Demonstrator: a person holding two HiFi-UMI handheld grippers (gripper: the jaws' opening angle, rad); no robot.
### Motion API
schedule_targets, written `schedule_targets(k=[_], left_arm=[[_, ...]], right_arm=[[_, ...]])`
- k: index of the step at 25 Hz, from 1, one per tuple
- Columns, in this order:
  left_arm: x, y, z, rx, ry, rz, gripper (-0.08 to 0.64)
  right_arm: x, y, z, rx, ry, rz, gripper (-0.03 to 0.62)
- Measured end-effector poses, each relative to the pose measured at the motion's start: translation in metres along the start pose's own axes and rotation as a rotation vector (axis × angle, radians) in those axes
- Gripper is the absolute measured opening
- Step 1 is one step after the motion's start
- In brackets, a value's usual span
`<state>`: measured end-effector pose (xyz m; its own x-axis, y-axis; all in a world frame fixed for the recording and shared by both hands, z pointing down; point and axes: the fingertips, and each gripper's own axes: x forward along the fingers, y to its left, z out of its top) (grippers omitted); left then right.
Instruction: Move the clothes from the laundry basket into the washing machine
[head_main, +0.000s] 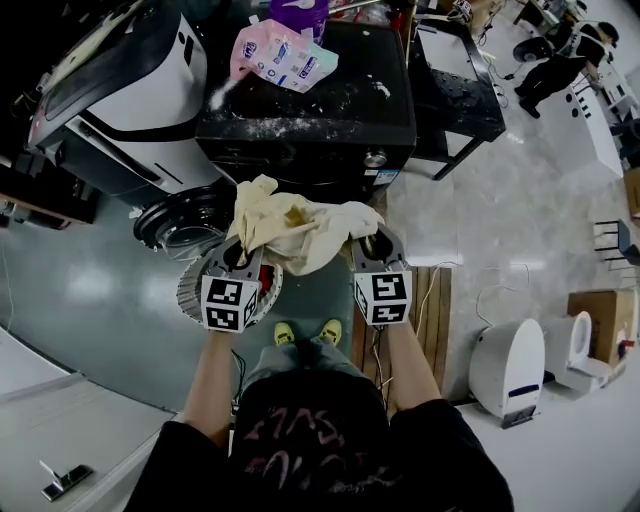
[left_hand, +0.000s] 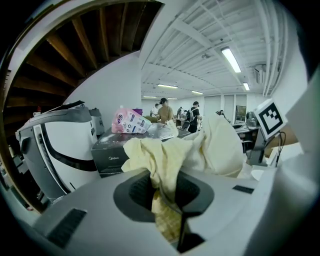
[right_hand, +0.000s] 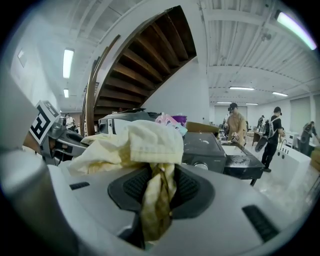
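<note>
Two grips on one cloth (head_main: 300, 228), pale yellow and bunched. Held it in the air before the front of the black washer (head_main: 320, 110), above the floor and just beyond the basket (head_main: 192, 292). Pinched a twisted fold at its left end in the left hand-held gripper (left_hand: 166, 196), jaws nearly together, with fabric trailing back out between the ribbed pads (left_hand: 136, 192). Pinched a second fold, darker yellow, at its right end in the right hand-held gripper (right_hand: 159, 189), jaws likewise pressed on the fabric. Draped the rest of the cloth from one tool to the other in a loose heap over both noses. Aimed both tools at the washer front, side by side, marker cubes nearest the person. Showed the round, ribbed basket under the left tool in the head view. Found the washer door (head_main: 175, 222) swung open, low and to the left of the machine. Noted a pink pouch (head_main: 275, 52) lying on the washer top amid white powder, a white appliance (head_main: 120, 90) left of the washer, and yellow shoes (head_main: 305, 332) on the floor between the arms.
</note>
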<state>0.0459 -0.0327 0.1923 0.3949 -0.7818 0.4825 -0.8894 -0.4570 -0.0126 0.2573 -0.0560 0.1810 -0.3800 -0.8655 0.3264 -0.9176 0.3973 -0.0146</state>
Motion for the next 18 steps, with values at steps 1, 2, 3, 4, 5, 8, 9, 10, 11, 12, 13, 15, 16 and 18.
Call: schedule_targets(k=[1,2,3,4,5,8,9,10,11,12,13,15,16,18], left_arm=[[-0.001,0.001,0.0,0.0,-0.002,-0.004,0.077],[-0.002,0.002,0.0,0.0,-0.004,-0.009,0.075],[-0.003,0.003,0.0,0.0,-0.005,-0.015,0.075],[-0.003,0.005,0.0,0.003,-0.008,-0.022,0.075],[-0.004,0.006,0.001,0.007,-0.01,-0.03,0.077],[-0.003,0.01,0.001,0.009,-0.02,-0.056,0.075],[-0.003,0.011,0.0,0.006,-0.023,-0.065,0.075],[-0.003,0.012,-0.002,0.004,-0.025,-0.074,0.075],[-0.003,0.014,-0.004,0.005,-0.026,-0.084,0.077],[-0.003,0.015,-0.006,0.008,-0.027,-0.092,0.075],[-0.003,0.017,-0.007,0.014,-0.029,-0.1,0.075],[-0.003,0.021,-0.008,0.022,-0.031,-0.113,0.075],[-0.002,0.022,-0.01,0.021,-0.031,-0.118,0.075],[0.0,0.024,-0.016,0.01,-0.026,-0.127,0.075]], right_arm=[[-0.001,0.001,0.0,0.002,0.001,-0.006,0.107],[-0.002,0.003,0.0,0.004,0.002,-0.012,0.109],[-0.004,0.005,0.0,0.006,0.003,-0.019,0.108],[-0.005,0.007,0.001,0.009,0.003,-0.028,0.108],[-0.006,0.008,0.001,0.012,0.004,-0.037,0.109],[-0.007,0.012,0.0,0.027,0.012,-0.066,0.109],[-0.008,0.014,-0.002,0.032,0.015,-0.075,0.109],[-0.009,0.016,-0.003,0.035,0.018,-0.085,0.109],[-0.01,0.019,-0.005,0.036,0.021,-0.096,0.109],[-0.011,0.021,-0.007,0.035,0.023,-0.105,0.109],[-0.012,0.023,-0.008,0.034,0.025,-0.113,0.109],[-0.01,0.027,-0.009,0.036,0.026,-0.122,0.109],[-0.008,0.027,-0.01,0.037,0.027,-0.125,0.109],[-0.005,0.029,-0.014,0.037,0.037,-0.128,0.11]])
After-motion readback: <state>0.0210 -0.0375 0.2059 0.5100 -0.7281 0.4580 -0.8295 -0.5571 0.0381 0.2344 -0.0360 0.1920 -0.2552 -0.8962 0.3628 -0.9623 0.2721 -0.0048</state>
